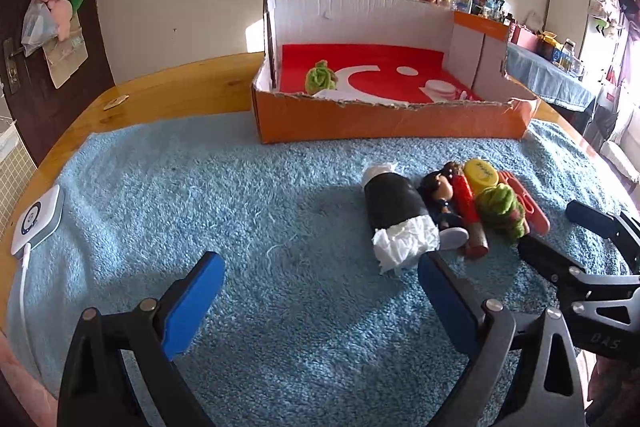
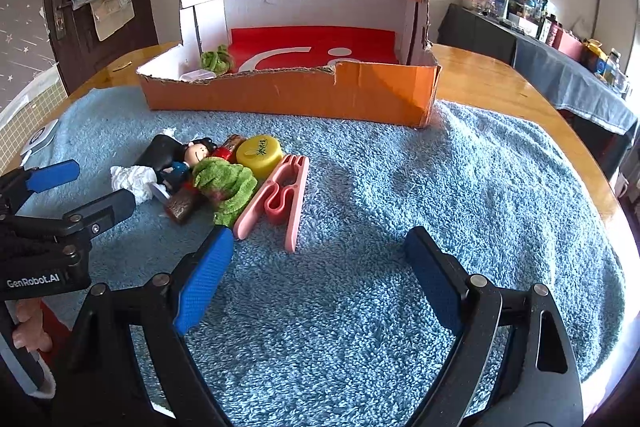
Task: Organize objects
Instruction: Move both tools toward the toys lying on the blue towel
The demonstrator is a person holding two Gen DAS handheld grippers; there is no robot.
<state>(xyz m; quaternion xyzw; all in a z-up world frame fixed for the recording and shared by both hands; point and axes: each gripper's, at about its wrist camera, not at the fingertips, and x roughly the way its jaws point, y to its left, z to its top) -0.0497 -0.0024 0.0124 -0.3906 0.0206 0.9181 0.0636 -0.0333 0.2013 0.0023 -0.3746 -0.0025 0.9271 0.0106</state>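
Note:
A pile of small objects lies on the blue towel (image 1: 240,187): a black roll stuffed with white tissue (image 1: 396,213), a doll figure (image 1: 440,199), a red-brown stick (image 1: 468,215), a yellow lid (image 1: 482,174), a green knitted ball (image 1: 502,209) and a pink plastic clip (image 2: 280,193). My left gripper (image 1: 320,269) is open and empty, just in front of the roll. My right gripper (image 2: 318,251) is open and empty, its left finger near the pink clip. An orange box (image 1: 384,119) behind holds another green ball (image 1: 320,77) and a white disc (image 1: 440,89).
A white device with a cable (image 1: 38,221) lies at the towel's left edge. The wooden table rim (image 2: 500,83) surrounds the towel. A cluttered side table (image 2: 560,67) stands at the right. The box shows in the right wrist view (image 2: 288,95) too.

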